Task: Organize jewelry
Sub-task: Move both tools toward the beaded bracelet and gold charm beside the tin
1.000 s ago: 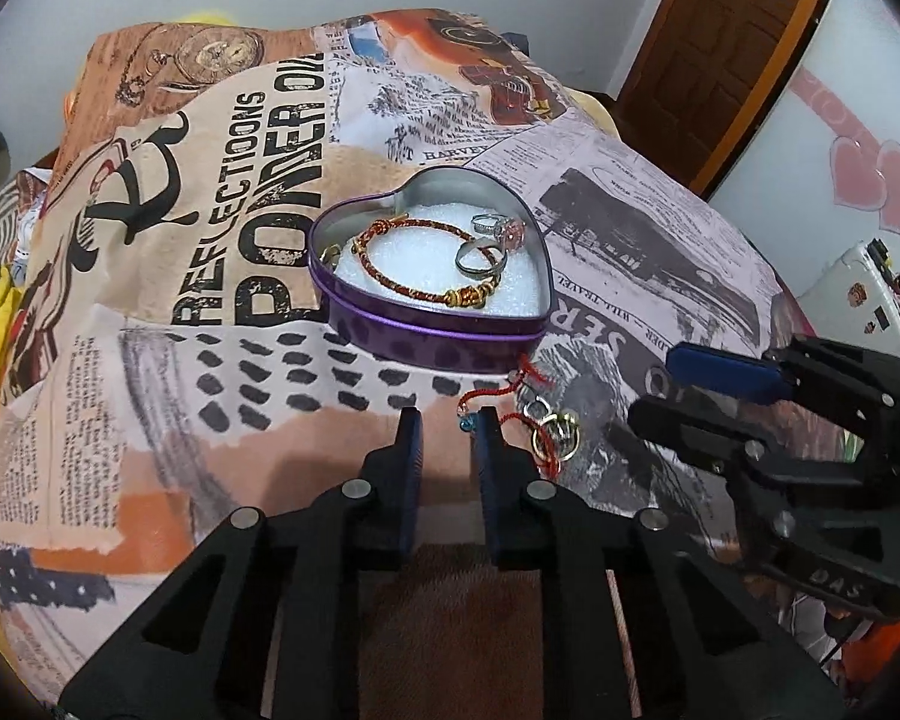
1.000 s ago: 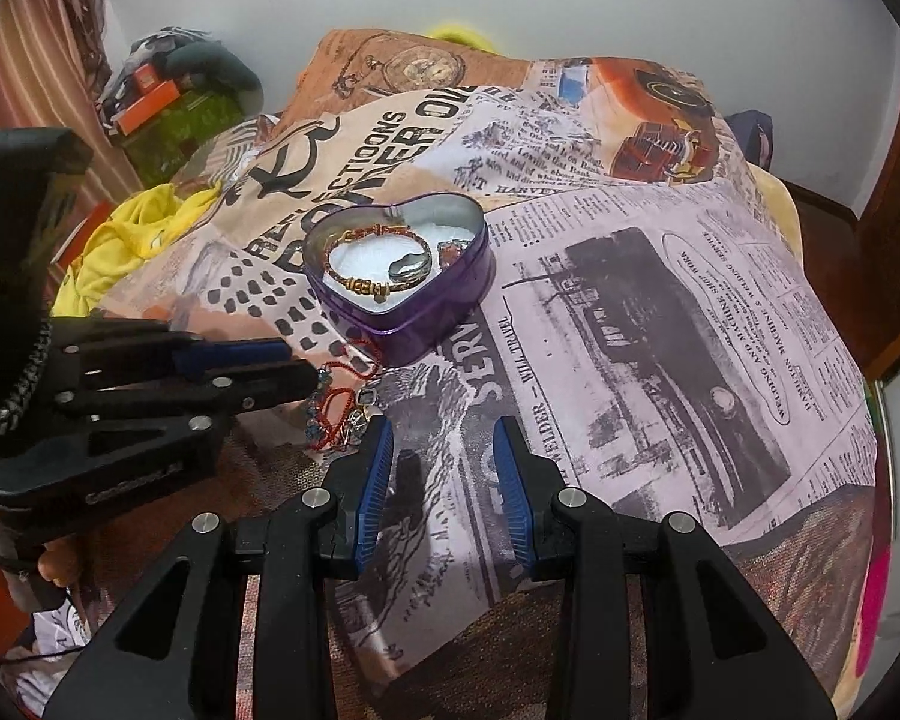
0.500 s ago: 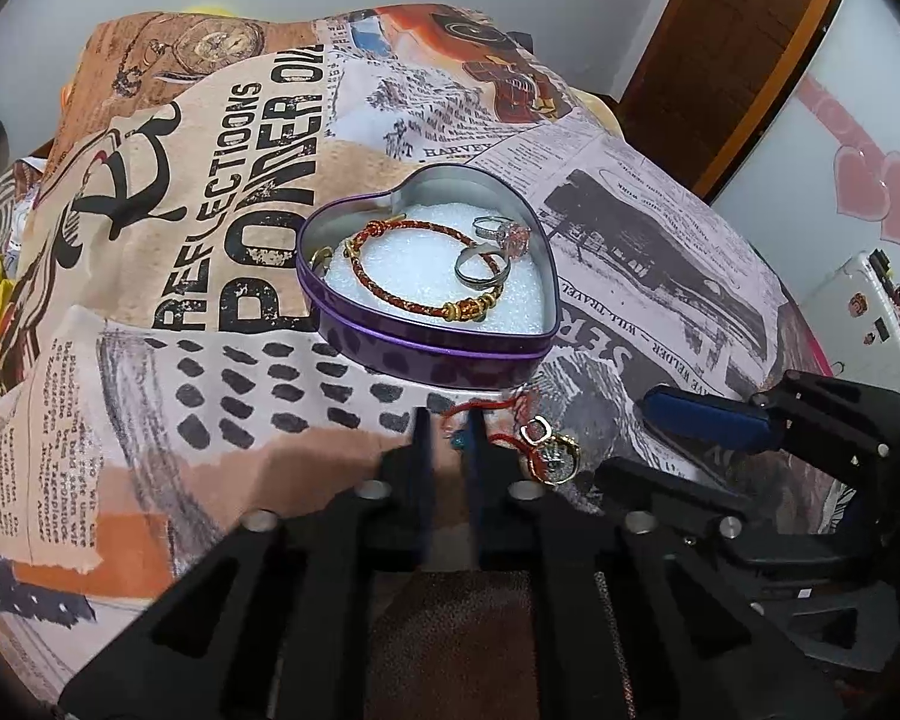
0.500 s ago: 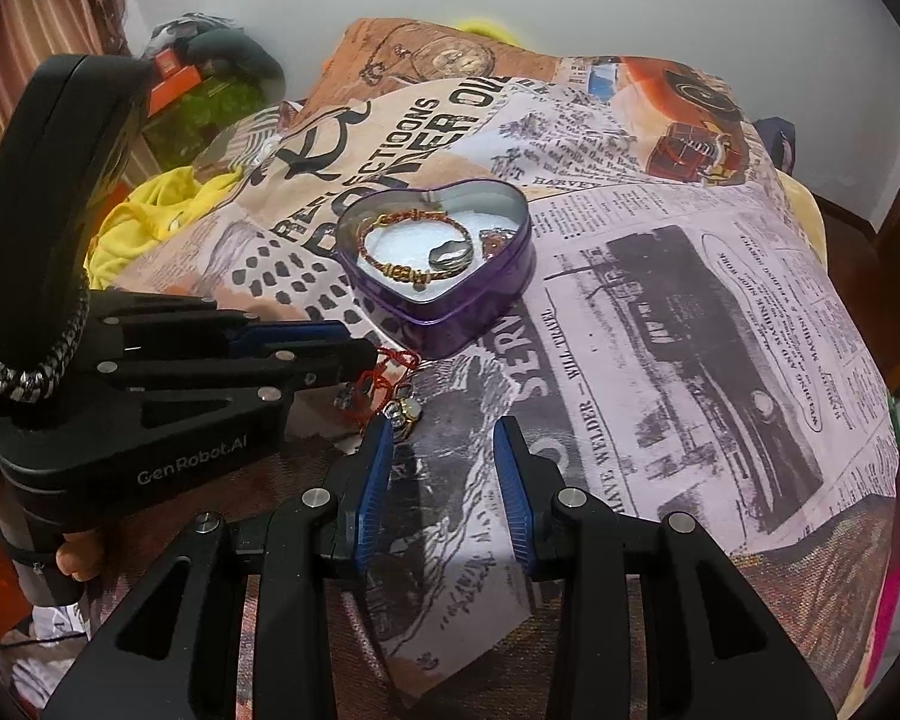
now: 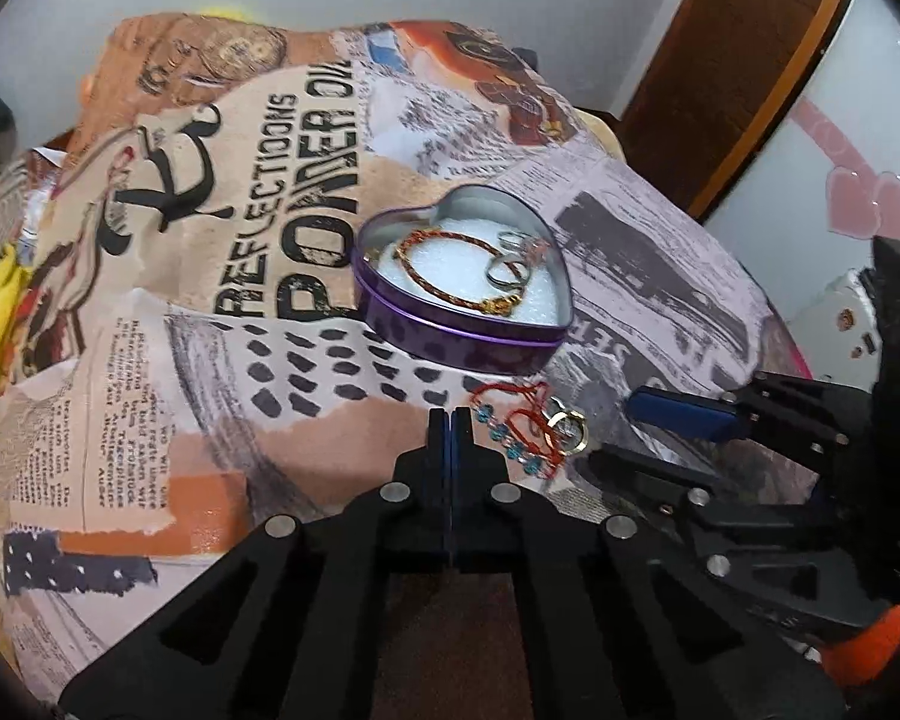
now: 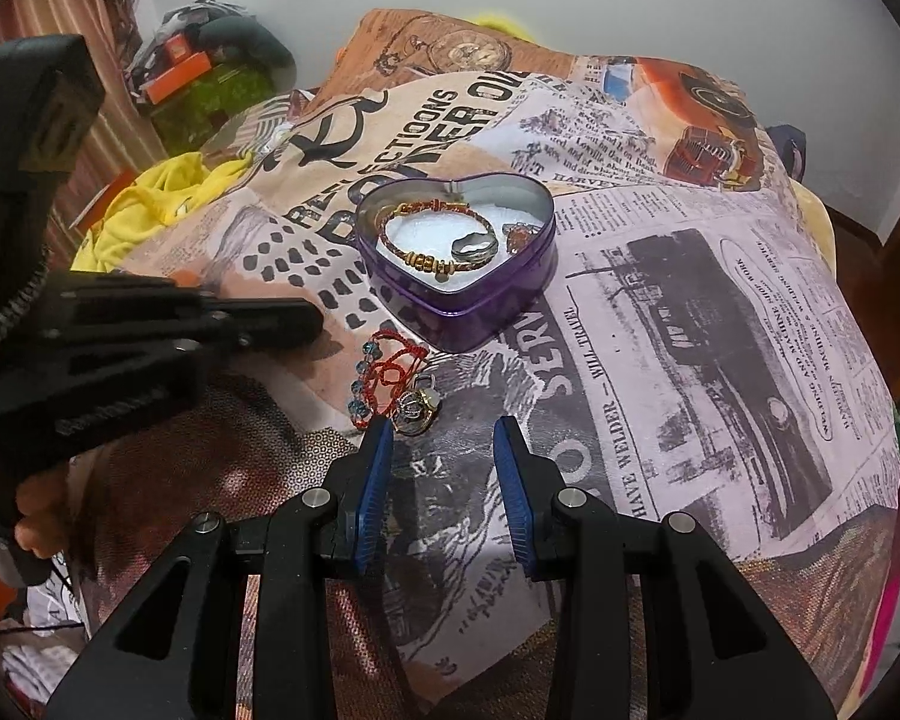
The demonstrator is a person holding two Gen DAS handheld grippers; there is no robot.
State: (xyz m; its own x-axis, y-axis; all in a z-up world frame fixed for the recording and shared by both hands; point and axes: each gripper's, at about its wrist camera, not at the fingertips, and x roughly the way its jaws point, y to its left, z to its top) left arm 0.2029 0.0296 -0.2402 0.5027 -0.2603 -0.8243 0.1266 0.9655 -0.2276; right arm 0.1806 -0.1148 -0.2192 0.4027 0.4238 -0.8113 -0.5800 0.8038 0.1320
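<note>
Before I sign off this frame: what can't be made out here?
- Left gripper: jaws shut; whether they pinch the red thread bracelet is too fine to tell in either view.
- Rings beside it: tangled, count unclear.
- Heart tin: its wall hides the small ring in the right view.

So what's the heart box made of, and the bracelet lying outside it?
The heart box looks like thin metal tin: glossy purple outside, shiny silver wall inside, white foam-like pad in the bottom. The bracelet beside it seems to be red thread knotted with blue beads that glint like glass or plastic; I can't tell which.
</note>
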